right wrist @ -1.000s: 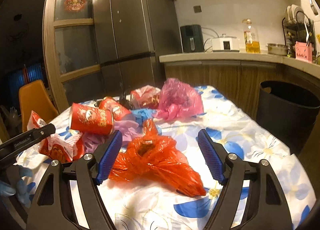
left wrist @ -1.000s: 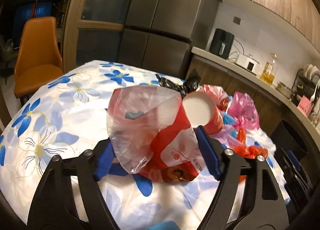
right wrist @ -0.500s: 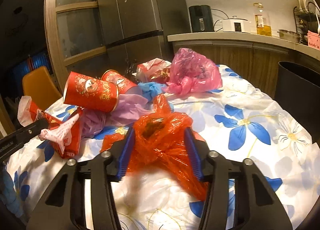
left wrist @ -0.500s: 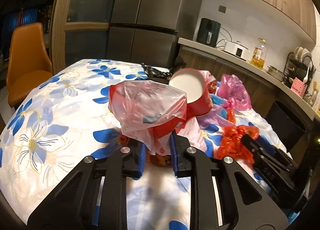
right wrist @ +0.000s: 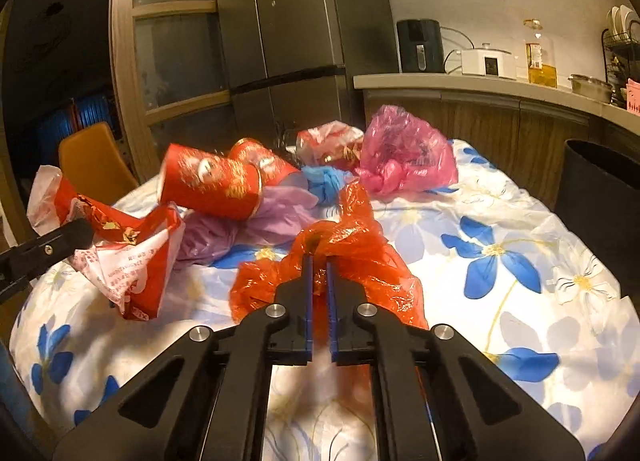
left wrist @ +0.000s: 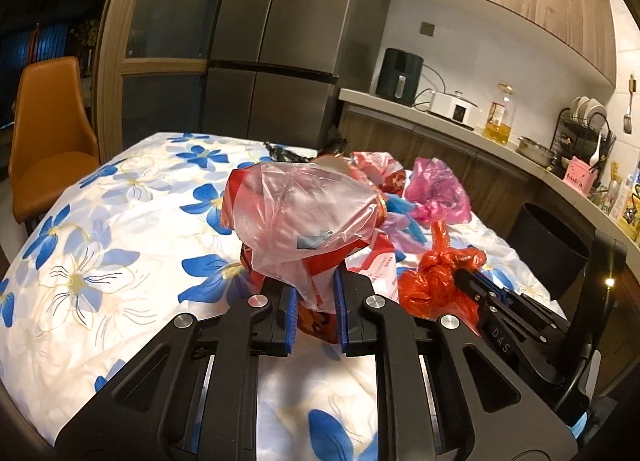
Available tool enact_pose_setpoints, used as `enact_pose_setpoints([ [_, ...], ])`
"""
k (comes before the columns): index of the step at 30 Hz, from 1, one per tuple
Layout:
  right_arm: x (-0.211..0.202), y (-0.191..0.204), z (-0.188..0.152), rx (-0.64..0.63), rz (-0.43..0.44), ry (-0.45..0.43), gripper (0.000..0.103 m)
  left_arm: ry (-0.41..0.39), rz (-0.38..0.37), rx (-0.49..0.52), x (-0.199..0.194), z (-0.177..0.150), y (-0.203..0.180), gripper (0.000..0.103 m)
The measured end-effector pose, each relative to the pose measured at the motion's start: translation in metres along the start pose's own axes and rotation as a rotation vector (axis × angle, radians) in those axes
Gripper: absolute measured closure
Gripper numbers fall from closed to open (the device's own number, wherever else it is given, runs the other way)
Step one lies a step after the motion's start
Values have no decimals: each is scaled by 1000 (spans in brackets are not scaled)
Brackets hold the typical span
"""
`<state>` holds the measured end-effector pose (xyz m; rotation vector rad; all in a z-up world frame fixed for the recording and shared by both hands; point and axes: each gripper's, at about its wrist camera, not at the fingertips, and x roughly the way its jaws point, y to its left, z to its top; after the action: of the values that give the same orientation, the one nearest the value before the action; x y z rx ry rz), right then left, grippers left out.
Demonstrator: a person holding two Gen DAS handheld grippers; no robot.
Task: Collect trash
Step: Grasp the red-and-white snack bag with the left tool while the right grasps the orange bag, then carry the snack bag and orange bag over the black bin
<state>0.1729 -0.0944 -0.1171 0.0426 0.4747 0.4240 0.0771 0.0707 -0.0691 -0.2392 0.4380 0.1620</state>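
Both claws have just closed: left claw (left wrist: 314, 311) pinching the red-and-clear wrapper (left wrist: 300, 221), right claw (right wrist: 319, 301) the orange bag (right wrist: 344, 257) (light, crinkly, slippery; I'd grab bunched folds).

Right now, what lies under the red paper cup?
The red cup lies on its side atop a purple bag, with a second red cup close behind. Whatever the purple bag covers stays hidden.

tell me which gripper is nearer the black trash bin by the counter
Right. The right gripper, clamped on the orange bag, sits on the bin's side of the table. The left gripper, gripping the clear-and-red bag, is farther across the table from it.
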Motion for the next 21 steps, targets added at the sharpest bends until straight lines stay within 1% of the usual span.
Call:
enact_pose_setpoints([
  [7,-41,-12,10,25,-5,-78,97,-38,-37,27,-17,2,-16,89],
  [12,-67,-26,18,46,-22,-134,97,-50,-64,48,-17,6,-31,89],
  [21,-89,-49,25,88,-50,-190,97,-49,-105,82,-11,8,-56,89],
])
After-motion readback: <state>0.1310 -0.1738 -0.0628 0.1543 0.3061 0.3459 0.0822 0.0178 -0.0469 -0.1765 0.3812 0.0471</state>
